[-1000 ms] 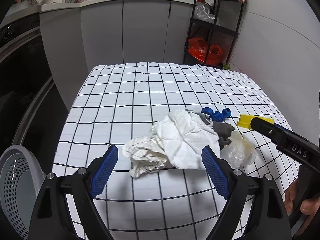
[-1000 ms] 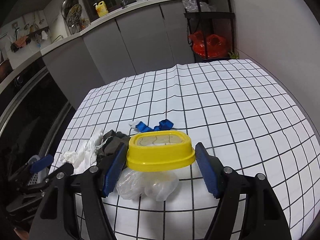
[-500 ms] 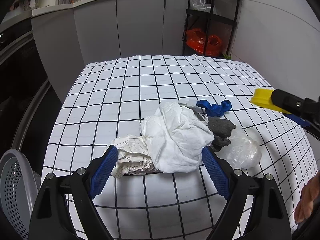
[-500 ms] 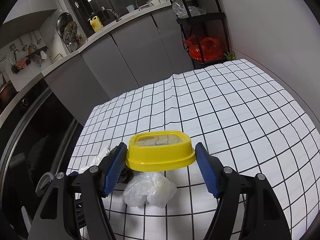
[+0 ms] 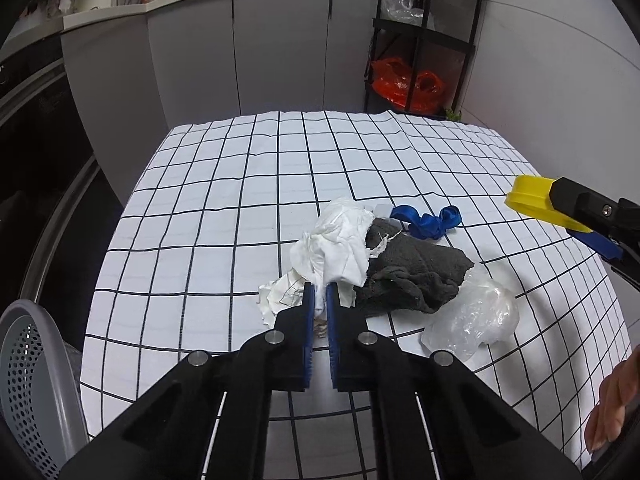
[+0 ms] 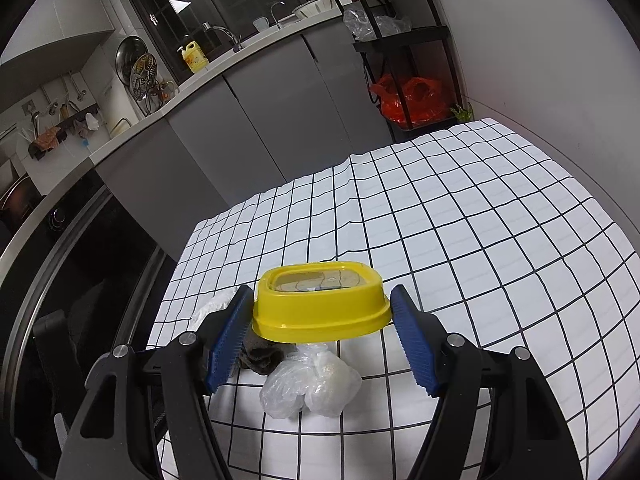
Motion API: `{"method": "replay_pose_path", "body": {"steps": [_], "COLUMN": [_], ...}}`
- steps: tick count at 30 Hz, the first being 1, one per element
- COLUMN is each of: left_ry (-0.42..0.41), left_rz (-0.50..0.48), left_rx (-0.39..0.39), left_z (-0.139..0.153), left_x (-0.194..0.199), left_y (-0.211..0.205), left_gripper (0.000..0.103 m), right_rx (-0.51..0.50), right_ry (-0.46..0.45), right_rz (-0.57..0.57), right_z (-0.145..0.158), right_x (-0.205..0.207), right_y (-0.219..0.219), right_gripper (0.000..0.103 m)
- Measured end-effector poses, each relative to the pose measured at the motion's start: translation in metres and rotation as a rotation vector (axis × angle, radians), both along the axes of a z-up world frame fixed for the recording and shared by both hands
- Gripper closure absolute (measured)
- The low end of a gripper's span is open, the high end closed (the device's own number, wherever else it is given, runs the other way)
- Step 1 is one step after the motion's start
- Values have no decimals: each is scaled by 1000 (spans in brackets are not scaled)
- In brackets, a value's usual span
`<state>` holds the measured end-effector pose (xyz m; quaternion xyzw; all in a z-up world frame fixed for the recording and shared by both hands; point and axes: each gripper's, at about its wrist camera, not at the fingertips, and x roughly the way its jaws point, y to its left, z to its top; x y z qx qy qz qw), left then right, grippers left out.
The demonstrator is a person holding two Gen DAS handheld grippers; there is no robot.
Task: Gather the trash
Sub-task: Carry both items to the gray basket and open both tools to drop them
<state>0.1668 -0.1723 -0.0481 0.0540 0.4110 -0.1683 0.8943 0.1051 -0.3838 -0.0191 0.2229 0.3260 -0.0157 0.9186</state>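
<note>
Your left gripper (image 5: 320, 294) has just snapped its jaws nearly together, pinching the near edge of the white tissue (image 5: 336, 248) between the blue pads. That tissue lies on the checked cloth (image 5: 224, 216), draped against a grey rag (image 5: 416, 276), with a blue ribbon (image 5: 428, 220) just behind and a clear bag (image 5: 472, 320) to the right of the rag. Your right gripper (image 6: 322, 316) holds its jaws wide, clamped on the ends of a yellow lid (image 6: 320, 304), lifted above the bag (image 6: 312, 388). A grey basket (image 5: 28, 380) sits off the table's left edge.
</note>
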Motion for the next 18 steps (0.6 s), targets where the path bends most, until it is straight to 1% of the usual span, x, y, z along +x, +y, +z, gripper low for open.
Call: {"method": "replay_pose_path", "body": {"steps": [6,10,18], "left_ry": [-34,-38,-72], "left_rz": [-5,-18,-25], "left_rx": [-26,-55,-71], "left_z": [20,33,51], "left_x": [-7,-12,-26], "left_y": [12,17,27], "left_gripper": [98,98,98], "right_rx": [2,6,16], "right_ry": [-5,-7,-18], "right_rz": [6,7,11], "right_z": [2,3,6], "right_x": [0,0,-2], "right_y": [3,3,3], "right_gripper": [35,35,35]}}
